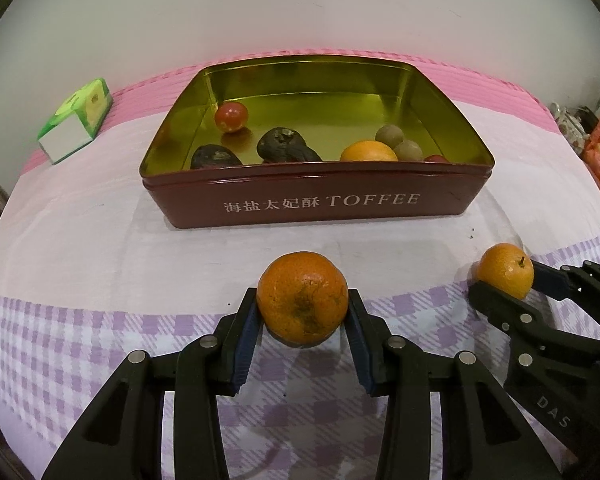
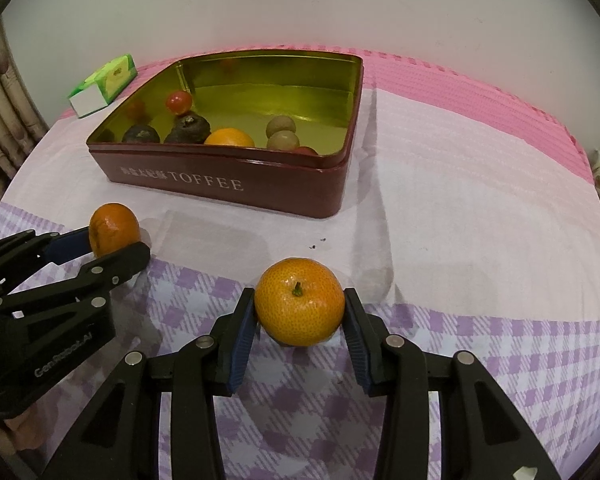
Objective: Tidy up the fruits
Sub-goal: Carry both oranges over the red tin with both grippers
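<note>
Bare tablecloth [image 1: 100, 240] lies between you and the near wall of the toffee tin [image 1: 320, 200], which stands well short of the table's edges; your left gripper [image 1: 302, 312] is clamped on a dull, blotched mandarin [image 1: 302, 298]; your right gripper [image 2: 299, 312] pinches a brighter stemmed mandarin [image 2: 299, 306]; both fruits sit just before the tin.

The tin's [image 1: 316, 204] front wall hides a small red fruit [image 1: 436, 158].
</note>
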`<action>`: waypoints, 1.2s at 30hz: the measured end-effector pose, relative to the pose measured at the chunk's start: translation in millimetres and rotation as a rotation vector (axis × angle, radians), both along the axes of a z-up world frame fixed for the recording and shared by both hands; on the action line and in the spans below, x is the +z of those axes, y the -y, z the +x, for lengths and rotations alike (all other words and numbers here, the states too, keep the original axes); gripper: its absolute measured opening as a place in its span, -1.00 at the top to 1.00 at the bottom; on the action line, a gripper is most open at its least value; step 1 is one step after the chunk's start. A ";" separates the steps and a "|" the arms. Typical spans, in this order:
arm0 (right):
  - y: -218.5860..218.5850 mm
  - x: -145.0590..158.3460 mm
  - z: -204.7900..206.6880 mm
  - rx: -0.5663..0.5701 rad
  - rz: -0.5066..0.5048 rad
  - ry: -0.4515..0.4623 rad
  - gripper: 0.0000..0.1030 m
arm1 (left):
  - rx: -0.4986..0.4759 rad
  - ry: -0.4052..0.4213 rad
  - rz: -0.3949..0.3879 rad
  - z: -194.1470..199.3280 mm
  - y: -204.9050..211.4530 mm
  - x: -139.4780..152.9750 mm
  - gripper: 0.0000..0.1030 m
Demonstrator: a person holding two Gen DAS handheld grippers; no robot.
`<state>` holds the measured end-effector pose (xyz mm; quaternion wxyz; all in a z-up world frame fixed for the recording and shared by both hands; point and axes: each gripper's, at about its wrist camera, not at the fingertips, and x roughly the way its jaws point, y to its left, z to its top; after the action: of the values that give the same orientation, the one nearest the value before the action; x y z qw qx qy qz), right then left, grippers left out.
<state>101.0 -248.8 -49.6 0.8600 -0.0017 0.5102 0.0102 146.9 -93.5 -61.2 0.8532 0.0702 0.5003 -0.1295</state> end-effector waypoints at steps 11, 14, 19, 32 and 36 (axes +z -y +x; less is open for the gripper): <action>-1.7 18.2 -2.8 0.012 0.011 0.027 0.24 | 0.014 0.017 -0.007 -0.1 -4.1 7.8 0.17; -1.5 24.9 -3.6 0.015 0.012 0.040 0.24 | 0.015 0.027 -0.011 -0.1 -4.5 12.0 0.17; -5.5 34.8 -0.3 0.020 0.017 0.060 0.24 | 0.015 0.045 -0.016 0.3 -6.4 19.8 0.17; -10.1 54.6 10.7 0.039 0.022 0.102 0.24 | 0.035 0.113 -0.026 10.2 -14.4 47.1 0.17; -10.1 58.7 17.8 0.041 0.029 0.110 0.24 | 0.041 0.132 -0.029 18.1 -18.2 54.6 0.17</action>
<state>118.8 -238.7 9.0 0.8862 0.0000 0.4619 0.0351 165.0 -75.3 -6.6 0.8876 0.0562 0.4426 -0.1144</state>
